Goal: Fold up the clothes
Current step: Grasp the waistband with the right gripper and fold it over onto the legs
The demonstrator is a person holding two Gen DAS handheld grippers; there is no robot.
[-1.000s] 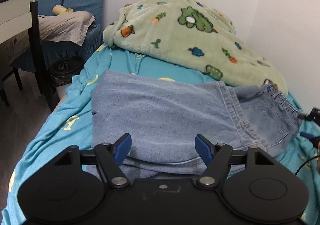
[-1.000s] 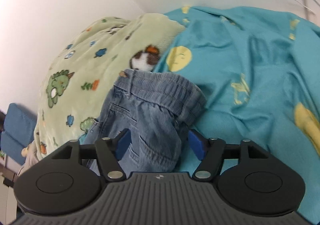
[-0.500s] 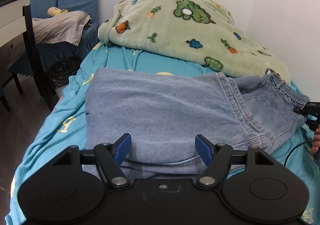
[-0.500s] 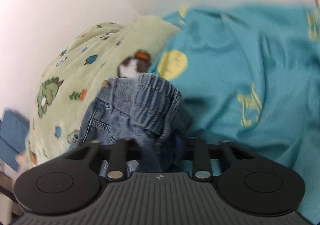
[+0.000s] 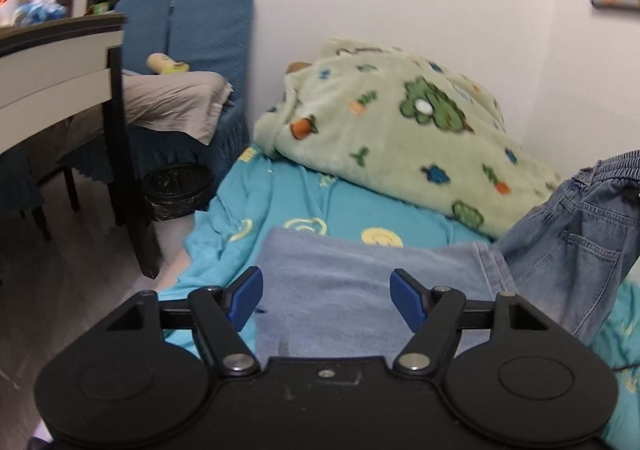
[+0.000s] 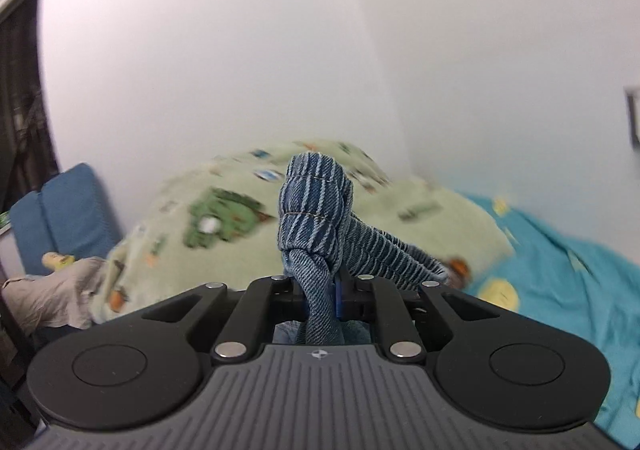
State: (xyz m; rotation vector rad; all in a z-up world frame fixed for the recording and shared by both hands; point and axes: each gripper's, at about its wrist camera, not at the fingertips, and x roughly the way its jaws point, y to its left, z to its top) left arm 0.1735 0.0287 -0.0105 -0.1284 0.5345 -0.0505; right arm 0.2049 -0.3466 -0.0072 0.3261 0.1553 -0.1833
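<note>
Blue jeans lie on the bed; in the left wrist view their pale folded legs (image 5: pixel 360 278) rest flat while the waist end (image 5: pixel 580 226) hangs lifted at the right. My left gripper (image 5: pixel 326 300) hovers open just above the near edge of the folded legs, with nothing pinched. In the right wrist view my right gripper (image 6: pixel 320 290) has its jaws closing tight on the bunched elastic waistband (image 6: pixel 314 210), which sticks up between the fingers, raised well above the bed.
A green cartoon-print fleece blanket (image 5: pixel 400 130) is heaped at the bed's far end against the white wall. The turquoise sheet (image 5: pixel 280 202) covers the bed. At the left stand a desk (image 5: pixel 48 62), a blue chair (image 5: pixel 208 26) with grey cloth, and a black bin (image 5: pixel 176 190).
My right gripper closed on the jeans' waistband and lifted it off the bed, levelling out toward the wall. My left gripper rose a little and stayed open.
</note>
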